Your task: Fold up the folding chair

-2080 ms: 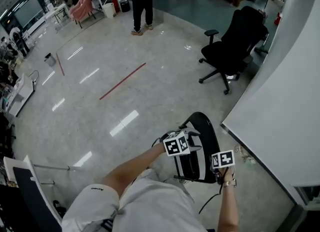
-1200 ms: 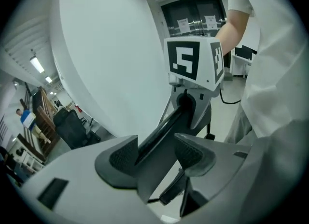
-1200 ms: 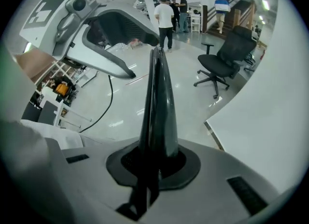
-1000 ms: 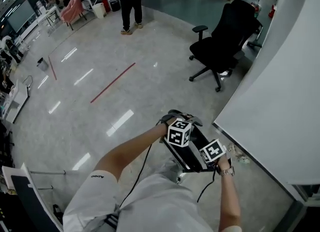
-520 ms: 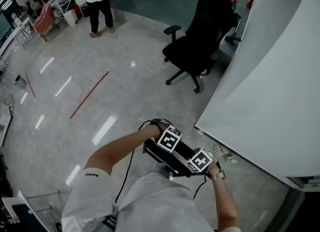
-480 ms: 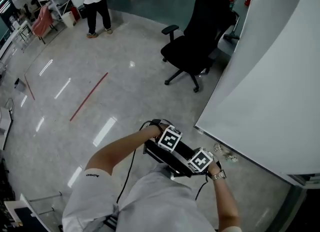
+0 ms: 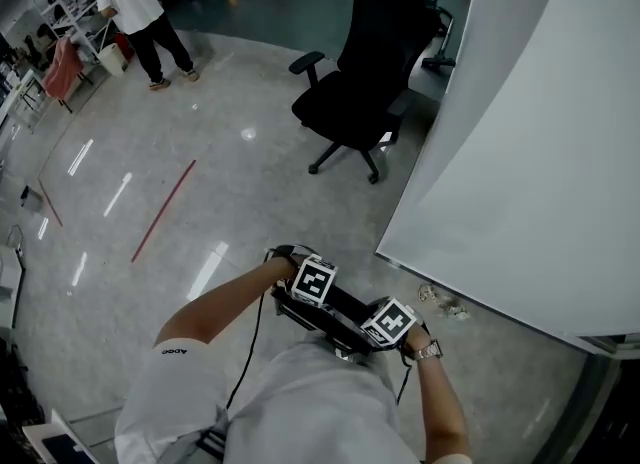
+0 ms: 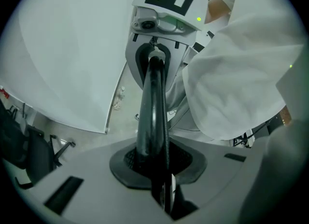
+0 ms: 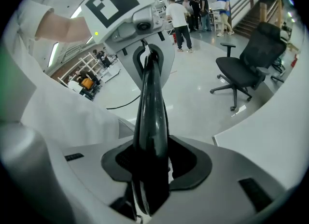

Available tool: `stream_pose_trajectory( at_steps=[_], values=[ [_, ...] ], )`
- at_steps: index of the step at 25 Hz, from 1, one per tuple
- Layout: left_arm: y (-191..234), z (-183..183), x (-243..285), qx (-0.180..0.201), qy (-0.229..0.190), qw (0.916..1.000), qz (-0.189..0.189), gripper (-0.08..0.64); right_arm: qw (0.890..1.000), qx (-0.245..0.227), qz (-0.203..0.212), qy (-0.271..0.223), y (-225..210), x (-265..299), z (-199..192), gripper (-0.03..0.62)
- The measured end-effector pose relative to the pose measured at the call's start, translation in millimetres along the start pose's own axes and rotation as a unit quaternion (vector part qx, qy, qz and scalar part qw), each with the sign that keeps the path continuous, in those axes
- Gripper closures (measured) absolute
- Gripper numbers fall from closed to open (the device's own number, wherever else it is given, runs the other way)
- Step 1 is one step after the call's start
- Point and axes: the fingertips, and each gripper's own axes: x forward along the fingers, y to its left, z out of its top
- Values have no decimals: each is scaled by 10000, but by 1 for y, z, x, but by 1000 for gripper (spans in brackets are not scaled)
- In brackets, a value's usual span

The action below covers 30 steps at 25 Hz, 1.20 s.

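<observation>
Black chair (image 7: 345, 305) betw. jaws: L gripper (image 8: 154, 165) closing, R gripper (image 9: 152, 167) opening.

A glossy pale floor (image 7: 150, 152) shows bright streaks of light and a red strip (image 7: 163, 210), with darker flooring (image 7: 300, 12) at the far end. A black office chair (image 7: 360, 72) on castors stands just beside a big white panel (image 7: 540, 152) (small scraps (image 7: 440, 300) lie at its foot), and a person (image 7: 135, 0) in a white top stands far off
</observation>
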Motion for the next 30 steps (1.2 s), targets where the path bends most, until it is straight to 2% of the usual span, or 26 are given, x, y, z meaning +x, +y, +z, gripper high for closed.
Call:
stream_pose_trajectory(
  at_steps=[2,6,8,12,17,20,23,30],
  values=[
    [6,1,-2,-12,76,10000,17,491,9999,-4,80,-60,-6,-7,-5,445],
    [2,12,5,76,96,9999,14,491,9983,82,572,72,4,-6,-21,446],
    [2,18,10,181,184,9997,30,491,9972,-27,725,159,10,-9,-30,448],
    [12,28,20,283,470,9985,11,489,9991,-180,357,169,0,-27,-46,472],
    [53,51,23,340,528,9977,236,486,9981,-397,-316,360,-42,-47,-67,474],
    [74,75,21,389,556,9974,262,486,9982,-172,-411,396,-63,-57,-81,474],
    [88,85,23,421,656,9969,134,486,9981,-25,-528,324,-76,-70,-89,474],
    [120,75,1,646,661,9956,135,488,9986,31,-514,104,-96,-82,-60,477]
  ],
)
